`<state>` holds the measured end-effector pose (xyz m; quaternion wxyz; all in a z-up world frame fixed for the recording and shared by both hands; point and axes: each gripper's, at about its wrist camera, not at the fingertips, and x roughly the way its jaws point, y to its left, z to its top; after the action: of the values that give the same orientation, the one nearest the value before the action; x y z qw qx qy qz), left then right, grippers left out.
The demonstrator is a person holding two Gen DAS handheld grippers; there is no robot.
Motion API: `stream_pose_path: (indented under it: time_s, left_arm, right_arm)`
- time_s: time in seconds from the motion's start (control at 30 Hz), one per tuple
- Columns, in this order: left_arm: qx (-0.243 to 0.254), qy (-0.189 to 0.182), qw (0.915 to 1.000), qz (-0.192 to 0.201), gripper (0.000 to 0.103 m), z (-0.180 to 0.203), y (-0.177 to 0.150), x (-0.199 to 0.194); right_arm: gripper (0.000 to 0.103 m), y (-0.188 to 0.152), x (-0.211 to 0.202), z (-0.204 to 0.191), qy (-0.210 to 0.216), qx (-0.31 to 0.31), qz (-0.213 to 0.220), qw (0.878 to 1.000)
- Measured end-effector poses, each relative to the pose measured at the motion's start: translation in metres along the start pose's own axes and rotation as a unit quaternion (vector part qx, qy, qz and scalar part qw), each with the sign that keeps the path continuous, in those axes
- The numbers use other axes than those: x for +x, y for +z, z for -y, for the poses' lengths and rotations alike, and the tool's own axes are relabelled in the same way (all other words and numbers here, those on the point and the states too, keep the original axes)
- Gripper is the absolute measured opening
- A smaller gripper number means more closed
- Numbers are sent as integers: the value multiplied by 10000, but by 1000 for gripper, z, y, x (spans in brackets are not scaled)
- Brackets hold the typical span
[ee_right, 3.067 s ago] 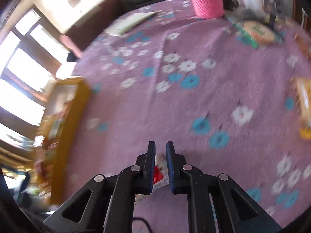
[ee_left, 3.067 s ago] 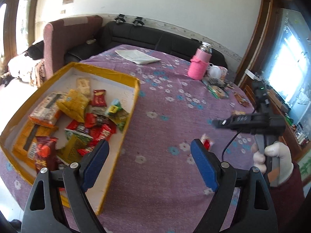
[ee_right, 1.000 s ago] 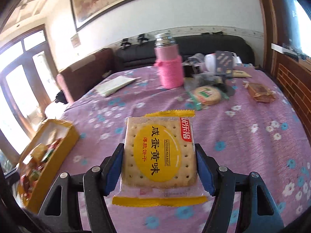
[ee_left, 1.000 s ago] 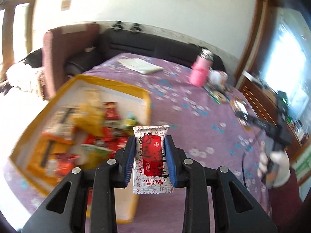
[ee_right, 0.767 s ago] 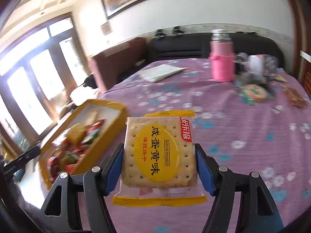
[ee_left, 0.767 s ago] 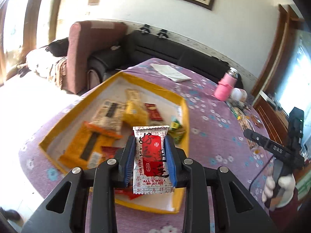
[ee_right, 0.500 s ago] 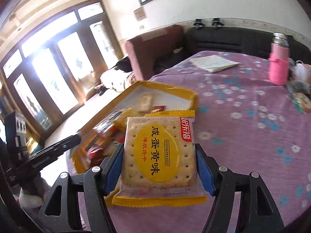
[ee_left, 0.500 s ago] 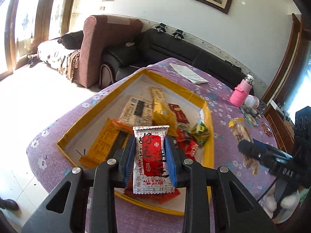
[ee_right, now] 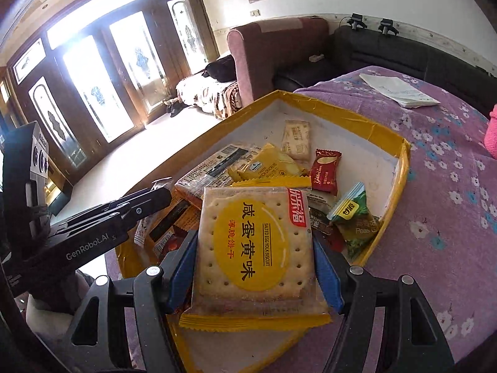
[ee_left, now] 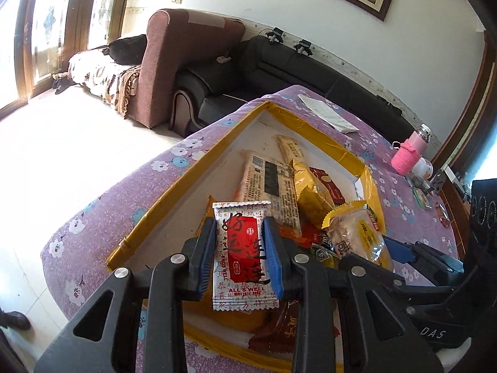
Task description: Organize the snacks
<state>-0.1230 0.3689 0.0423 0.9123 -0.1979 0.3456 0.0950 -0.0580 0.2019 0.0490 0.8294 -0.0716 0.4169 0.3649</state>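
A purple flowered tablecloth (ee_left: 93, 217) is covering the table, with sofas behind. The left gripper (ee_left: 241, 256) is clamping a red-and-white sachet (ee_left: 242, 255), standing upright with its long axis vertical, over the near corner of the yellow-rimmed box (ee_left: 198, 168). Inside the box, snack packets are lying heaped, among them a gold packet (ee_left: 310, 192) and a green pea packet (ee_right: 354, 217). To the right, the right gripper (ee_right: 253, 255) is gripping a salted egg yolk biscuit pack (ee_right: 253, 248), face up, above the box's near end. A pink flask (ee_left: 410, 152) is standing further along.
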Motion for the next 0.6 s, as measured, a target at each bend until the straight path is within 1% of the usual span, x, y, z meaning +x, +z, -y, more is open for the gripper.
stream_pose_path:
  time_s: [0.13,0.2,0.33,0.47,0.53,0.6]
  left_arm:
    - [-6,46,10000,-11,29,1,1,2]
    - [-14,44,10000,-2,31,3,2,1]
    - [52,99,9999,77,41,8,3,-7]
    - [115,167,9995,240,45,17,3,-23]
    - [152,277,9988,371,54,24,2,-35]
    - [189,378,9980,466,56,29,1,-42]
  right_arm:
    - [69,1,7,3,-201,-15,44,9998]
    - [70,1,7,3,-279,-41,80,9996]
    - [72,-1,-2,2,-289,-90,248,9992]
    - [73,-3,-18,0,-302,-161,408,9986]
    - [73,-6,-30,0,-292,-147,520,9981]
    - [73,-8,-42,1,-258,-121,620,9977]
